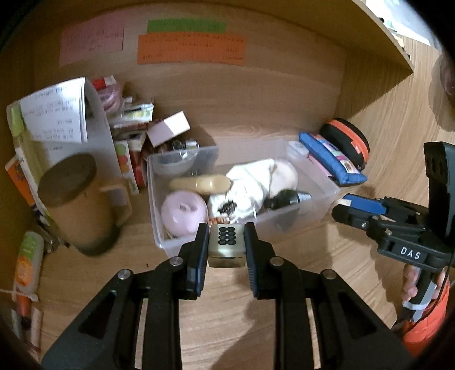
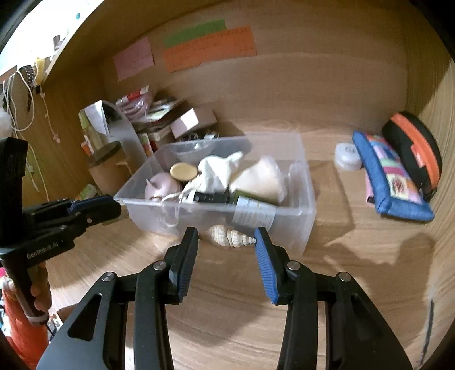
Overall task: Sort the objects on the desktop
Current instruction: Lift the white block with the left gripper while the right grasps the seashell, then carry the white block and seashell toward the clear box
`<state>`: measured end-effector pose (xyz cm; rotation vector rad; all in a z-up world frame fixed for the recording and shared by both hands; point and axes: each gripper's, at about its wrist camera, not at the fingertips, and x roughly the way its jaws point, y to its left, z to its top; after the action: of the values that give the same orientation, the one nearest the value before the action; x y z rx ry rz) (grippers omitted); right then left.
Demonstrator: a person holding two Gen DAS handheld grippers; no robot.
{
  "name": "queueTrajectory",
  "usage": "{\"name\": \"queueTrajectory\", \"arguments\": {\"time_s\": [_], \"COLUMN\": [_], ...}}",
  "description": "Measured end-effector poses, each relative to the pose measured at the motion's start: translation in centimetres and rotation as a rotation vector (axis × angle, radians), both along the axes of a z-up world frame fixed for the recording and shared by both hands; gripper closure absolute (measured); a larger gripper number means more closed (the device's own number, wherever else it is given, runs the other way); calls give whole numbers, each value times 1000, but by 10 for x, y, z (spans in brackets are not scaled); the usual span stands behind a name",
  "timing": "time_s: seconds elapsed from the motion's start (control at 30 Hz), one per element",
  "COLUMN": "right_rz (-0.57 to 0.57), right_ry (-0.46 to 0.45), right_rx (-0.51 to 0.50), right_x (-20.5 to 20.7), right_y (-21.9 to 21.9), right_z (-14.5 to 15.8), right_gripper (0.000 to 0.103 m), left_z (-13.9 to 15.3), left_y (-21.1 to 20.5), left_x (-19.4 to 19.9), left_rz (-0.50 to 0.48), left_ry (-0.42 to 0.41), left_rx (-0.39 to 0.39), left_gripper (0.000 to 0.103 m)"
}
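Carrying: left gripper [image 1: 226, 242] clamped on combination padlock [image 1: 226, 247], right gripper [image 2: 226, 237] pinching spiral seashell [image 2: 231, 238]; next, release over clear bin [image 2: 308, 199].

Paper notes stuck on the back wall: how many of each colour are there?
Pink note: 1
Green note: 1
Orange note: 1
Total: 3
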<state>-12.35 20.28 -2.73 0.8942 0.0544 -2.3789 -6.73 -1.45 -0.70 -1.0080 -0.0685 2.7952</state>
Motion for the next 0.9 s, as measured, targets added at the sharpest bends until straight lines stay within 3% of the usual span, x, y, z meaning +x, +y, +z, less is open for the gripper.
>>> {"name": "queueTrajectory", "arguments": {"time_s": [0.33,0.6,0.77,0.9], "right_rz": [-41,-18,13,25], "right_ry": [68,54,28,15], "right_rx": [44,78,70,59], "right_x": [-33,-78,-84,-80], "right_y": [6,-24,-39,-40], "right_z": [27,32,22,18], "right_gripper": [65,65,65,65], "left_z": [18,17,4,-10], "left_y": [-12,-16,-18,-7], "left_x": [-33,-69,-53,-22], "left_rz": [-17,-13,-14,-85], "left_ry": [7,-16,-25,-51], "left_rx": [20,-9,-17,-22], "left_gripper": [82,82,82,81]}}
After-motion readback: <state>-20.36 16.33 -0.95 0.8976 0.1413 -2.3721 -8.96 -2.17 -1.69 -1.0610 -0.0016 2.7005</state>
